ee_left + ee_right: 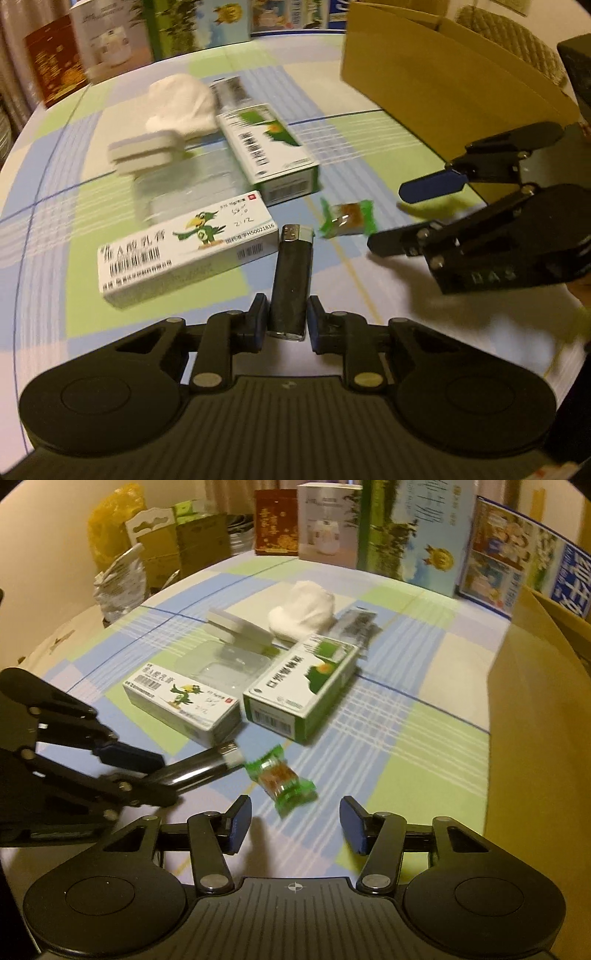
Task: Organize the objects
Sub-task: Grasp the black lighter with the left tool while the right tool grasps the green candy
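Note:
My left gripper [288,325] is shut on the lower end of a black lighter [290,277] with a silver cap, which points away from me over the table. The right wrist view shows this gripper [159,775] at the left, gripping the lighter [199,768]. A green-wrapped candy [281,780] lies on the tablecloth just ahead of my right gripper [295,814], between the lines of its two fingers; the gripper is open and holds nothing. In the left wrist view the right gripper [388,218] comes in from the right, close to the candy [347,221].
Behind lie a white parrot-printed box [181,701], a green-and-white box [299,690], a clear plastic tray [229,664], a white flat case [240,627], a white cloth [303,609] and a foil pack [354,624]. An open cardboard box [535,701] stands at the right. Printed boxes [406,528] line the back.

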A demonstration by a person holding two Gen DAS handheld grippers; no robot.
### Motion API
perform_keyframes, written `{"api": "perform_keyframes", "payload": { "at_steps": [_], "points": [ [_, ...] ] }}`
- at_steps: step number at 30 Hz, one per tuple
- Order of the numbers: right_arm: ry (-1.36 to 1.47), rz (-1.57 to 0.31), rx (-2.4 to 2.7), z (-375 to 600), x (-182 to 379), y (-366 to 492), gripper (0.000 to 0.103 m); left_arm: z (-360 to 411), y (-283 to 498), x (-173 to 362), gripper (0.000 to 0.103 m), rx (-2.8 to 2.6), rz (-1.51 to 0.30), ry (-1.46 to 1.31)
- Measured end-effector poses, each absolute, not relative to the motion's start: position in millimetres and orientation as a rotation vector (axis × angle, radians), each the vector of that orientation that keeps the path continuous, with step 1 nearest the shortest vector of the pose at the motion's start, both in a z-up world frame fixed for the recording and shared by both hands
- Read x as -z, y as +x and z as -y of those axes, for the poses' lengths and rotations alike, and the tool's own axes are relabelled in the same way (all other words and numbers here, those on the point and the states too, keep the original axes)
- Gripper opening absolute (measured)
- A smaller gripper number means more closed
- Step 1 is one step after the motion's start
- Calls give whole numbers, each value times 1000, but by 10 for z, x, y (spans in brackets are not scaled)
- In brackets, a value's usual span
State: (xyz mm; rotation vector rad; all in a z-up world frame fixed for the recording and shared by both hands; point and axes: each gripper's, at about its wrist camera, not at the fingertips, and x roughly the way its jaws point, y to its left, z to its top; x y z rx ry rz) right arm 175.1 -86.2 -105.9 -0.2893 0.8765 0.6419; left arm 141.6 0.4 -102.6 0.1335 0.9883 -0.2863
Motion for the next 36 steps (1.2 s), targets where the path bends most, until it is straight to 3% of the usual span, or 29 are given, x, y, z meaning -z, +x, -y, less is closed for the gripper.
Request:
{"api": "perform_keyframes", "payload": {
  "at_steps": [8,12,13,20,27,31,36],
  "points": [
    [-412,-823,-691,631,1205,1876,46,-72,1410,1018,19,271,-985,127],
    [-403,-837,-699,621,1204,1886,22,-79,1404,1022,20,266,-977,122],
    [-400,-844,-696,623,1200,1872,20,-83,1405,1024,22,262,-974,121],
    [-331,-881,-635,737,1163,1697,19,-54,1447,1041,30,267,-948,120],
    [-260,-897,-582,850,1141,1589,19,16,1508,1051,30,266,-949,136],
    [-249,-898,-568,866,1136,1563,19,31,1501,1054,18,262,-945,128],
    [-215,-913,-548,900,1119,1537,19,42,1481,1037,18,247,-949,112]
  ]
}}
